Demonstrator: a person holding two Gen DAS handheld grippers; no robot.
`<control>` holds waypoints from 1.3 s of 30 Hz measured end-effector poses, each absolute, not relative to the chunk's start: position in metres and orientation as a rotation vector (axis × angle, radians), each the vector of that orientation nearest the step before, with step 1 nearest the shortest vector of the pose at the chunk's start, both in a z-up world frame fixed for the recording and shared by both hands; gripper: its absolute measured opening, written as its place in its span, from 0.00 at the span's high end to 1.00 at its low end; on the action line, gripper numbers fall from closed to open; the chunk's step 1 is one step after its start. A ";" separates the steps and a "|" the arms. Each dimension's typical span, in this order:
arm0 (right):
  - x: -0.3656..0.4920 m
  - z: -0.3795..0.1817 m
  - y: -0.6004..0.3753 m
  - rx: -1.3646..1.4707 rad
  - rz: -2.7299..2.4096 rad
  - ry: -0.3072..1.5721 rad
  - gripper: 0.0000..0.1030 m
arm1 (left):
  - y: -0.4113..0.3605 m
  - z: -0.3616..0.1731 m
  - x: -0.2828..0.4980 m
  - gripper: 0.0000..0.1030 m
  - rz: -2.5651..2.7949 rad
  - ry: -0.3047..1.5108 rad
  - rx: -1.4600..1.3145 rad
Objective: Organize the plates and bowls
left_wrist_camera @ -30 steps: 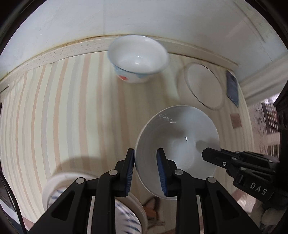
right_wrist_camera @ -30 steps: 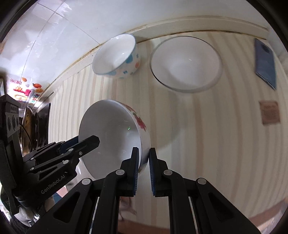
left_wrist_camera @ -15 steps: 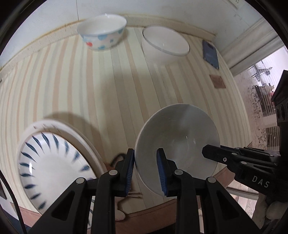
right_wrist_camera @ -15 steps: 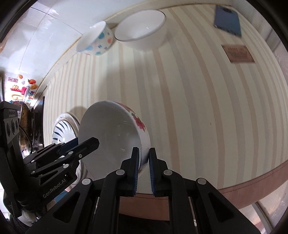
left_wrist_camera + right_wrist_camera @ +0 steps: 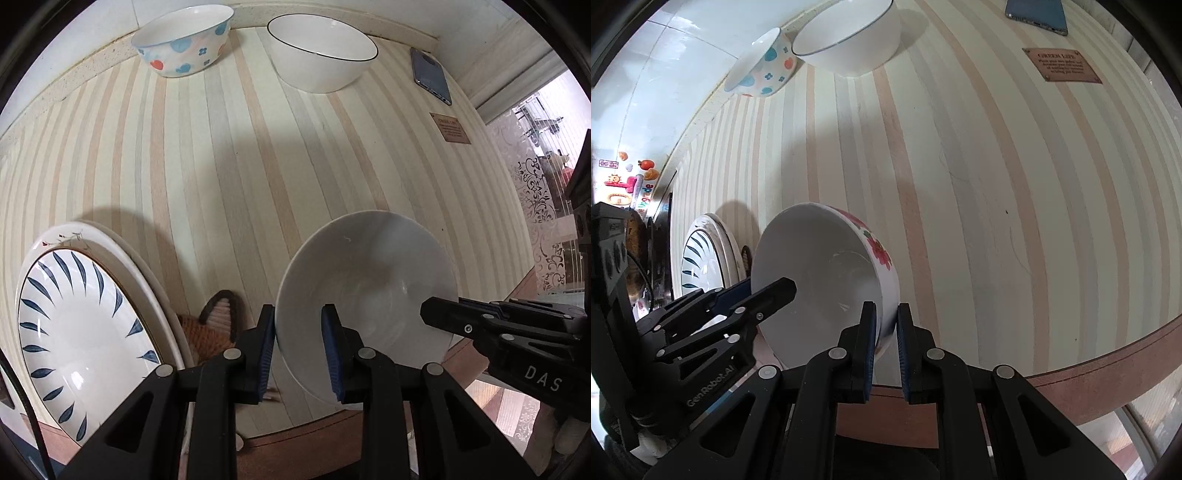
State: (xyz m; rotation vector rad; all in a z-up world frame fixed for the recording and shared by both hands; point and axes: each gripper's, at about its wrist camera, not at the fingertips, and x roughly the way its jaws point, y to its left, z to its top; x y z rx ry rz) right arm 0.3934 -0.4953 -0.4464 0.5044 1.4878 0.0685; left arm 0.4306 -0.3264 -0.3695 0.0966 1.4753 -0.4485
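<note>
Over the striped table (image 5: 229, 155), the floral bowl (image 5: 827, 273) is clamped at opposite rims by the left gripper (image 5: 298, 345) and right gripper (image 5: 885, 334) — apparently lifted clear for stacking.

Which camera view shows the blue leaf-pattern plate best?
The left wrist view: the blue leaf-pattern plate fills its lower left, face and rim clear. In the right wrist view the plate appears small and foreshortened, partly hidden behind the floral bowl.

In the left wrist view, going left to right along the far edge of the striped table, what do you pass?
Spotted bowl → white bowl with a dark rim line → phone lying flat → small brown plaque, which sits somewhat nearer than the others.
</note>
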 end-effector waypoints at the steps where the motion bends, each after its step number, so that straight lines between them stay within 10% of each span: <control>1: 0.395 -0.447 -0.497 0.524 0.070 1.499 0.88 | -0.327 -0.369 0.431 0.78 -0.448 1.485 0.096; 5: 0.401 -0.427 -0.519 0.595 0.075 1.474 0.87 | -0.316 -0.338 0.441 0.78 -0.419 1.438 0.069; 10: 0.435 -0.386 -0.555 0.650 0.065 1.357 0.46 | -0.308 -0.283 0.495 0.73 -0.412 1.334 -0.058; 21: 0.584 -0.405 -0.588 0.637 0.029 1.310 0.46 | -0.354 -0.330 0.632 0.72 -0.383 1.393 -0.076; 24: 0.609 -0.426 -0.581 0.626 0.035 1.339 0.48 | -0.366 -0.352 0.646 0.72 -0.391 1.428 -0.070; 29: 0.627 -0.448 -0.572 0.597 0.030 1.366 0.86 | -0.376 -0.378 0.652 0.80 -0.406 1.450 -0.065; 39: 0.619 -0.441 -0.557 0.511 0.012 1.348 0.88 | -0.374 -0.368 0.647 0.83 -0.411 1.408 -0.038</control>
